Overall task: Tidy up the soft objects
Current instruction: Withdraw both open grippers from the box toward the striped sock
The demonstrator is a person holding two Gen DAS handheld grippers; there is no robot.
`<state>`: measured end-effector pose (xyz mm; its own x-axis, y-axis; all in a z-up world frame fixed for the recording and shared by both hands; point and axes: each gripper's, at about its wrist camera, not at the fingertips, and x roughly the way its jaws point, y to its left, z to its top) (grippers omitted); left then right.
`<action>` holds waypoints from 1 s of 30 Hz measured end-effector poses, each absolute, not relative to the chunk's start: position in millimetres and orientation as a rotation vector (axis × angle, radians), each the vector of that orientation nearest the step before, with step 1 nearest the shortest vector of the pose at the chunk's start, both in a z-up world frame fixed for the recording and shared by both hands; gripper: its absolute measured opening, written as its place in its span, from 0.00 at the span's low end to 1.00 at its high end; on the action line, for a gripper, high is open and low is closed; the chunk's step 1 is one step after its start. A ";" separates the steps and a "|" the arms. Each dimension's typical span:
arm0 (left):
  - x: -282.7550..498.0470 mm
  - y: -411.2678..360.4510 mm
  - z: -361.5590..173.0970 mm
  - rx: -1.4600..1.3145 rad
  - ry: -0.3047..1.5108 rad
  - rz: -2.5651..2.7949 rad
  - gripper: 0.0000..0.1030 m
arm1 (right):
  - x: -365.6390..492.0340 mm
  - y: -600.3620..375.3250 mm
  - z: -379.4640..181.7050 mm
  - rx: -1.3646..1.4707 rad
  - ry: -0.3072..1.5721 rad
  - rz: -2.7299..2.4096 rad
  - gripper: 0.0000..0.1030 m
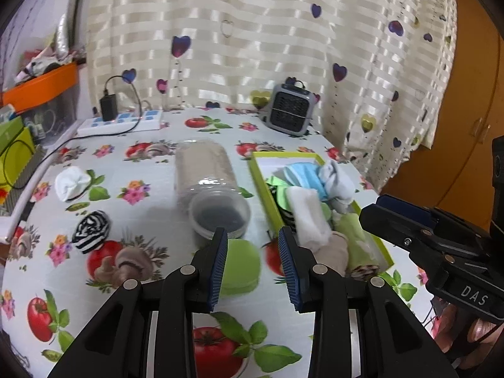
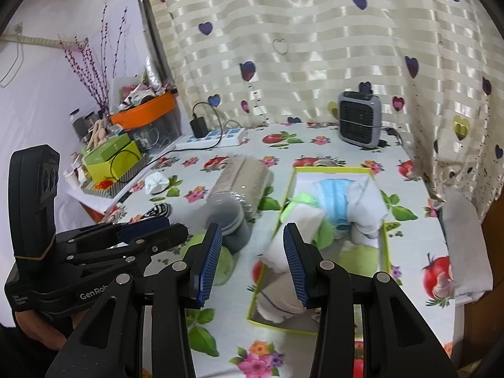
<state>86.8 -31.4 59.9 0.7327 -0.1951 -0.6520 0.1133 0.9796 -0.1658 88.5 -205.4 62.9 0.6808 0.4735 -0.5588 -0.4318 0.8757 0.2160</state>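
Note:
A lime-rimmed box (image 1: 263,186) (image 2: 382,245) holds several soft items: a blue face mask (image 1: 302,174) (image 2: 335,198), white socks (image 1: 337,181) and a white cloth roll (image 1: 310,219) (image 2: 280,249). A green round sponge (image 1: 241,267) (image 2: 225,266) lies between my left gripper's fingers, untouched. A striped sock ball (image 1: 91,231) (image 2: 159,211) and a white sock ball (image 1: 71,182) (image 2: 156,182) lie at the left. My left gripper (image 1: 253,266) (image 2: 148,233) is open and empty. My right gripper (image 2: 252,264) (image 1: 397,217) is open and empty over the box's near-left edge.
A clear jar (image 1: 204,186) (image 2: 239,189) holding beige cloth lies on its side mid-table. A grey mini heater (image 1: 289,108) (image 2: 359,123) and a power strip (image 1: 121,123) (image 2: 214,137) stand at the back. Boxes and an orange tub (image 1: 41,86) crowd the left.

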 end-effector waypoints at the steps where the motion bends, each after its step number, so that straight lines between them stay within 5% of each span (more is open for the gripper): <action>1: 86.3 -28.0 58.9 -0.123 0.730 -0.164 0.31 | 89.0 -201.8 63.3 0.063 0.647 0.514 0.41; 25: 76.8 79.7 24.5 -0.255 0.776 0.021 0.31 | 94.1 -110.4 52.1 -0.071 0.699 0.671 0.41; 30: 75.8 108.0 16.9 -0.289 0.784 0.078 0.31 | 95.9 -88.9 52.6 -0.091 0.702 0.721 0.47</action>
